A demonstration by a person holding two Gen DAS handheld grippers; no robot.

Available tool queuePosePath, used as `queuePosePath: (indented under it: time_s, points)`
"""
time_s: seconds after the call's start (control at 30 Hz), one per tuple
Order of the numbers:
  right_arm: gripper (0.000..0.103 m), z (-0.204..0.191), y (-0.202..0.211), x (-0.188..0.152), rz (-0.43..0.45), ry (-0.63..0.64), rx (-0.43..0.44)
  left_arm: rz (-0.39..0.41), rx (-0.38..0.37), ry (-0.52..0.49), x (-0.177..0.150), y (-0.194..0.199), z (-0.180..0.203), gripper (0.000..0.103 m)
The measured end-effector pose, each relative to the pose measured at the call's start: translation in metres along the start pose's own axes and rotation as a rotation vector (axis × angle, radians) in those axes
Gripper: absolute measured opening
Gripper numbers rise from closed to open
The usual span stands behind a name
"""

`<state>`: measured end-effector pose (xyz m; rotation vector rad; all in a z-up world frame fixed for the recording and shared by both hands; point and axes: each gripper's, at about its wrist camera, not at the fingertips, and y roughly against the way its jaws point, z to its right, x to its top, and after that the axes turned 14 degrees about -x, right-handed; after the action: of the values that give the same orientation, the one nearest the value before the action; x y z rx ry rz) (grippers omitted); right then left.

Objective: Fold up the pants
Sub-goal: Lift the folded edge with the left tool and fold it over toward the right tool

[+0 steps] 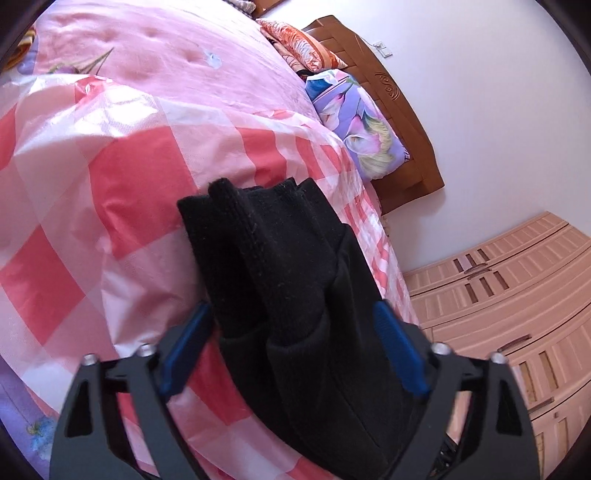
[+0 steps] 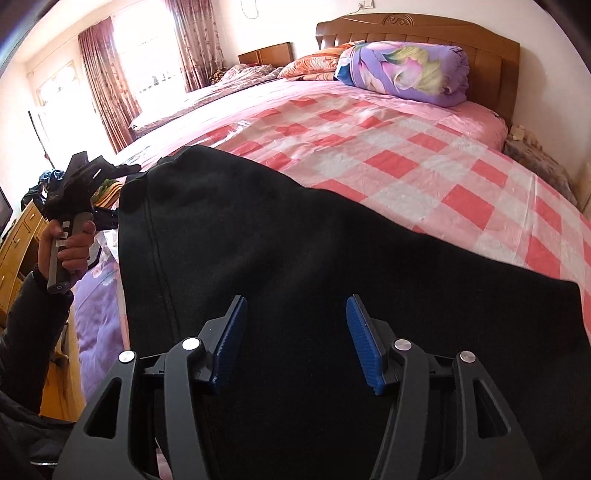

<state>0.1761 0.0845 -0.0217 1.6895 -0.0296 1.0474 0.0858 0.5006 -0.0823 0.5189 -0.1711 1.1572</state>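
Black pants (image 2: 295, 240) lie on the pink checked bedspread (image 2: 406, 147). In the left wrist view my left gripper (image 1: 295, 314) has its blue pads (image 1: 399, 350) spread wide on either side of a bunched, layered end of the pants (image 1: 280, 266), which fills the gap between them; the pads do not press it. In the right wrist view my right gripper (image 2: 295, 306) is open just above the flat black fabric, holding nothing. The left gripper (image 2: 110, 199) and the hand holding it also show at the far left of that view, at the pants' left edge.
A rolled purple floral quilt (image 2: 406, 70) and an orange pillow (image 2: 314, 64) lie by the wooden headboard (image 2: 424, 33). A wardrobe (image 1: 517, 314) stands beside the bed. A second bed (image 2: 207, 92), curtains (image 2: 103, 81) and a wooden dresser (image 2: 18, 243) are at left.
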Motion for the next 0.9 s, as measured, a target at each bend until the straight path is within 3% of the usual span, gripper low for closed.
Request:
queuePosePath:
  time_s: [0.03, 0.13, 0.27, 0.3, 0.4, 0.47, 0.53, 0.57, 0.67, 0.7, 0.73, 0.77, 0.8, 0.9]
  points:
    - [0.055, -0.001, 0.002, -0.003, 0.002, -0.006, 0.006, -0.003, 0.047, -0.020, -0.001, 0.001, 0.000, 0.045]
    - [0.055, -0.008, 0.009, -0.004, 0.026, -0.008, 0.038, 0.009, 0.014, -0.022, -0.003, 0.008, -0.003, 0.041]
    - [0.056, -0.031, 0.014, 0.008, 0.026, -0.022, 0.145, 0.037, 0.037, -0.041, -0.006, 0.007, 0.002, 0.041]
    - [0.056, -0.041, 0.013, 0.012, 0.021, -0.007, 0.164, 0.043, 0.042, -0.043, -0.006, 0.006, 0.003, 0.042]
    - [0.071, -0.082, 0.006, 0.021, 0.015, 0.098, 0.141, 0.057, -0.003, 0.000, -0.006, 0.004, -0.002, 0.060]
    - [0.071, -0.099, -0.009, 0.021, -0.044, 0.141, 0.101, 0.053, -0.031, 0.000, -0.006, 0.005, 0.000, 0.072]
    - [0.074, -0.106, -0.029, 0.013, -0.115, 0.157, 0.062, 0.041, -0.030, -0.008, -0.006, 0.002, 0.003, 0.077]
    - [0.076, -0.108, -0.027, 0.009, -0.076, 0.167, 0.067, 0.036, -0.032, -0.012, -0.005, 0.001, 0.004, 0.081]
    - [0.076, -0.107, -0.027, 0.006, -0.070, 0.162, 0.065, 0.033, -0.049, 0.000, -0.003, -0.001, 0.003, 0.083]
    - [0.076, -0.107, -0.027, 0.005, -0.068, 0.164, 0.063, 0.033, -0.052, 0.003, -0.003, -0.002, 0.002, 0.082]
    - [0.076, -0.107, -0.027, 0.004, -0.065, 0.166, 0.061, 0.033, -0.032, -0.007, -0.003, -0.002, 0.002, 0.073]
    - [0.076, -0.107, -0.026, 0.004, -0.061, 0.165, 0.061, 0.037, 0.023, -0.028, -0.003, -0.003, 0.004, 0.049]
    - [0.076, -0.106, -0.026, 0.004, -0.058, 0.161, 0.064, 0.031, 0.070, -0.052, -0.004, -0.004, 0.005, 0.044]
    - [0.076, -0.101, -0.022, 0.006, -0.066, 0.117, 0.070, 0.044, 0.068, -0.093, -0.006, 0.003, 0.010, 0.033]
